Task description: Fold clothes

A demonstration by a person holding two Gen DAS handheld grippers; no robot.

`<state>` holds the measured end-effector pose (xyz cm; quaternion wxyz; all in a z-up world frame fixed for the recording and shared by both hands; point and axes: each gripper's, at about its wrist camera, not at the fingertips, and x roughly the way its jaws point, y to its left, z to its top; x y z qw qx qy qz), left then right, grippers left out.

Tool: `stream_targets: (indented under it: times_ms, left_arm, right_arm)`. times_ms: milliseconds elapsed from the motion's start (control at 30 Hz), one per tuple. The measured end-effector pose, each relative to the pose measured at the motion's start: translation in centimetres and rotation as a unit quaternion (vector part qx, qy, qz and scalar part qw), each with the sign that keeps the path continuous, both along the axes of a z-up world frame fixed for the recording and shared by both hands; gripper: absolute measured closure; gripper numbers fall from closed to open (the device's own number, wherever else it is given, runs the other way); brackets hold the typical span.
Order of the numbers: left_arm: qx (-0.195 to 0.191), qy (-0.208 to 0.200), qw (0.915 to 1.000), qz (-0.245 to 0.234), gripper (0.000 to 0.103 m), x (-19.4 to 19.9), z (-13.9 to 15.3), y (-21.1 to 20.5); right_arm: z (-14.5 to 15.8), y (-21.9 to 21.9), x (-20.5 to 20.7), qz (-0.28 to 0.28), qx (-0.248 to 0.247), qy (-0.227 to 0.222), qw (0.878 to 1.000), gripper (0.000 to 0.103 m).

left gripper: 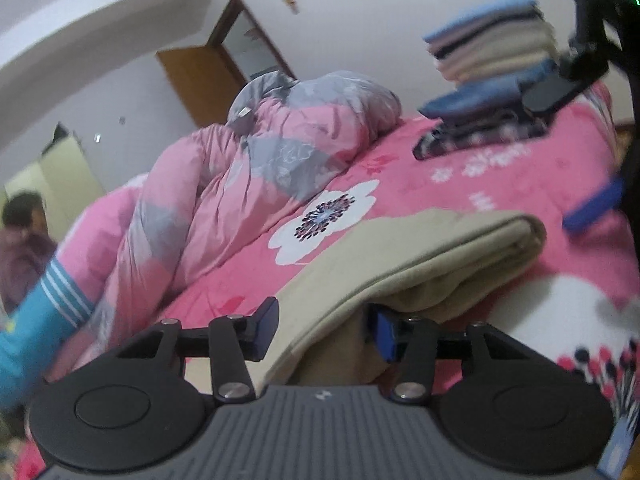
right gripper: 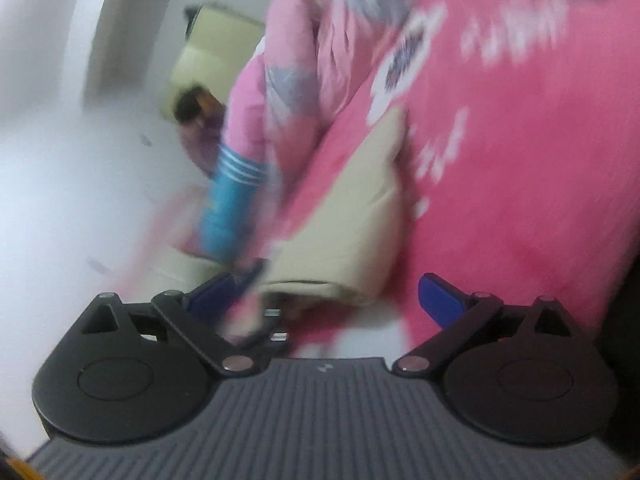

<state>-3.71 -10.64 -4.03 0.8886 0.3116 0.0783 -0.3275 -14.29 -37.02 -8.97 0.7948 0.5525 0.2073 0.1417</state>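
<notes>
**Beige garment between the left gripper's fingers on the pink bed**

In the left wrist view, the left gripper (left gripper: 320, 326) sits at the bottom of the frame with its blue-padded fingers (left gripper: 267, 322) partly apart. The near edge of a folded beige garment (left gripper: 420, 256) runs down between them. The right pad lies against the cloth's underside, while the left pad stands just clear of the upper layer, so the jaws are not pressing on it from both sides. The garment lies on a pink bedsheet (left gripper: 500, 176) printed with white flowers, right of centre in the frame.

At the upper right, a stack of folded clothes (left gripper: 492, 60) rests on the sheet, with blue, cream and dark layers. The right gripper (left gripper: 576, 64) shows blurred at the far upper right edge, in front of that stack. A bunched pink and grey quilt (left gripper: 248, 176) fills the middle left. A turquoise sleeve (left gripper: 44, 312) with white stripes shows at the lower left edge, and a wooden door (left gripper: 200, 80) stands in the upper middle.

The right wrist view is tilted and heavily blurred. The right gripper (right gripper: 324, 300) has its fingers spread wide, and the rolled end of the beige garment (right gripper: 348, 236) sits between and just beyond them, touched by neither pad as far as the blur allows. The pink bedsheet (right gripper: 520, 160) fills the right half, and the turquoise sleeve (right gripper: 232, 204) crosses the centre left.
</notes>
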Motion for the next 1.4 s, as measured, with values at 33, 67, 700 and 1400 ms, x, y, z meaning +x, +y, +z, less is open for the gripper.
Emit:
stream_targets:
  times_ms: [33, 67, 700, 1400]
  left_arm:
    - [-0.007, 0.007, 0.9999, 0.002, 0.052, 0.2, 0.3, 0.2]
    - [-0.012, 0.011, 0.9999, 0.002, 0.052, 0.4, 0.5, 0.3]
    - [-0.039, 0.041, 0.9984, -0.006, 0.052, 0.8, 0.3, 1.0]
    - [-0.006, 0.055, 0.9977, -0.039, 0.052, -0.3, -0.7, -0.4]
  right_arm:
    - [-0.4, 0.1, 0.4, 0.004, 0.02, 0.004, 1.0, 0.004]
    - [-0.6, 0.3, 1.0, 0.005, 0.03, 0.01, 0.999, 0.004]
    - [-0.8, 2.0, 7.2, 0.056, 0.063, 0.072, 0.994, 0.041]
    - [1.3, -1.6, 7.8, 0.095, -0.023, 0.054, 0.994, 0.09]
